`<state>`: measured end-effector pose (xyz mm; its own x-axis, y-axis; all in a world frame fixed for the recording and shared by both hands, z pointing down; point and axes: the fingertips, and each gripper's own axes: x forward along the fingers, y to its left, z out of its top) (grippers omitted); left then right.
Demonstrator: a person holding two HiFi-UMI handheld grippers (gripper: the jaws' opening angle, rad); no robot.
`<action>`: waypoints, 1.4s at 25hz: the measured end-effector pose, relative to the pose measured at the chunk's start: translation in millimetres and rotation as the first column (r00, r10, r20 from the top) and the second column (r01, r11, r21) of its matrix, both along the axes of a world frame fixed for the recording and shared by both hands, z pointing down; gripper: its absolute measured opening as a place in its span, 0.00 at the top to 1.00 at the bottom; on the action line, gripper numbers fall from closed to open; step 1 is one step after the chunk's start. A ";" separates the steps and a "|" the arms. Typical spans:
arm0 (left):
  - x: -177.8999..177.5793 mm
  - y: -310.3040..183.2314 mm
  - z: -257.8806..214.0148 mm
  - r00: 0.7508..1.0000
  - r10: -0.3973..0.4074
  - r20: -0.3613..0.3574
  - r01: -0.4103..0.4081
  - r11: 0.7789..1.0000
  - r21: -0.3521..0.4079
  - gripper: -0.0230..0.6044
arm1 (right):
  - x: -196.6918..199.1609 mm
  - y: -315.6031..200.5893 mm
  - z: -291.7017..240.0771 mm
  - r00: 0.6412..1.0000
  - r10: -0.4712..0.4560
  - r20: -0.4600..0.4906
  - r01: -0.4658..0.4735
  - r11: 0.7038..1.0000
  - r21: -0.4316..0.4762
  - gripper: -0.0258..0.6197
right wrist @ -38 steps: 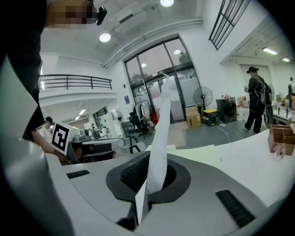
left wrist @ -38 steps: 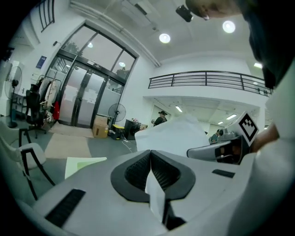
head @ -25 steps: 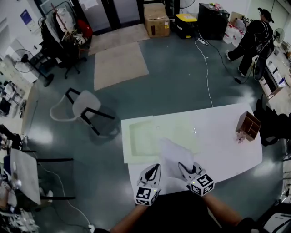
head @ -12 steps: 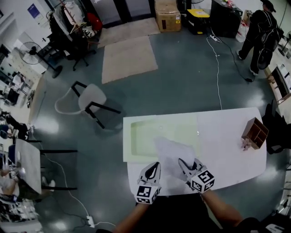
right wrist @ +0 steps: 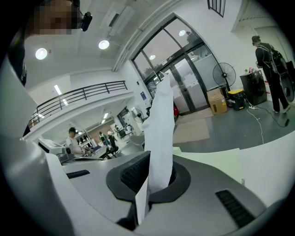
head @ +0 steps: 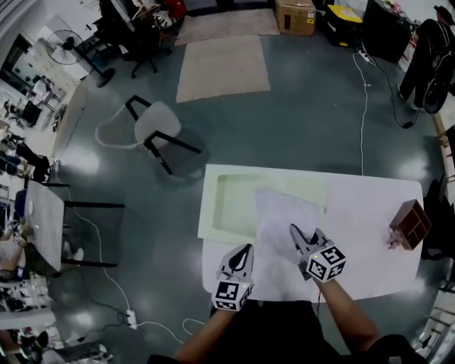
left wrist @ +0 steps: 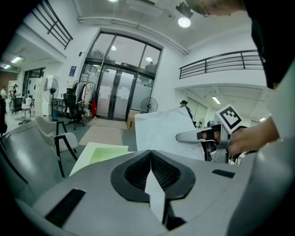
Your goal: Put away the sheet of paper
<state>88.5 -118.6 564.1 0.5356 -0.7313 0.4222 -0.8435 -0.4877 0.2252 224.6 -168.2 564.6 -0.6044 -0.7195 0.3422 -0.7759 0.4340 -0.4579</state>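
Note:
A white sheet of paper [head: 283, 213] hangs bent between both grippers above the white table [head: 370, 213]. Its far edge reaches over a pale green folder [head: 231, 206] that lies flat on the table's left part. My left gripper [head: 245, 249] is shut on the sheet's near left edge, and a sliver of paper shows between its jaws [left wrist: 151, 159]. My right gripper [head: 296, 232] is shut on the near right edge. In the right gripper view the sheet [right wrist: 161, 124] rises straight up out of the closed jaws [right wrist: 154, 161]. The left gripper view shows the sheet [left wrist: 159, 131] ahead, the right gripper [left wrist: 190, 136] and the folder [left wrist: 99, 154].
A small wooden organiser [head: 409, 222] stands at the table's right end. On the floor to the far left is a white chair [head: 160, 128]. A cable [head: 364, 85] runs across the floor behind the table, a person [head: 432, 53] stands at the far right, and a carton [head: 295, 14] sits by the doors.
The right gripper has moved farther out over the table with its edge of the sheet. The sheet now reaches farther across the green folder. The head view has shifted.

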 end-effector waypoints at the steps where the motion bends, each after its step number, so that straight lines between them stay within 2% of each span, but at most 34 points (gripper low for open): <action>1: -2.8 -3.1 1.8 1.000 -0.009 0.000 0.009 1.000 0.000 0.96 | 1.2 -5.7 3.9 1.000 0.002 0.000 -0.002 1.000 -0.006 0.96; 14: -11.5 -19.0 35.1 0.998 -0.063 -0.008 0.063 0.997 -0.038 0.96 | 14.2 -45.8 78.2 0.999 0.048 -0.001 -0.048 0.989 -0.138 0.96; 24: -21.4 -7.7 50.1 0.993 -0.118 0.015 0.118 0.990 -0.078 0.96 | 20.2 -55.6 143.1 0.993 0.112 0.030 -0.100 0.957 -0.271 0.96; 31: -27.7 -1.1 48.7 0.990 -0.138 0.031 0.140 0.987 -0.082 0.96 | 17.8 -57.8 163.7 0.994 0.105 0.020 -0.093 0.939 -0.330 0.96; 35: -30.7 2.2 48.0 0.989 -0.151 0.013 0.151 0.985 -0.081 0.96 | 12.2 -55.3 174.7 0.996 0.088 -0.001 -0.082 0.930 -0.357 0.96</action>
<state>57.8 -116.4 612.1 0.4189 -0.7668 0.4865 -0.9075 -0.3351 0.2532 236.8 -223.4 739.3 -0.5530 -0.6005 0.5776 -0.7950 0.1726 -0.5816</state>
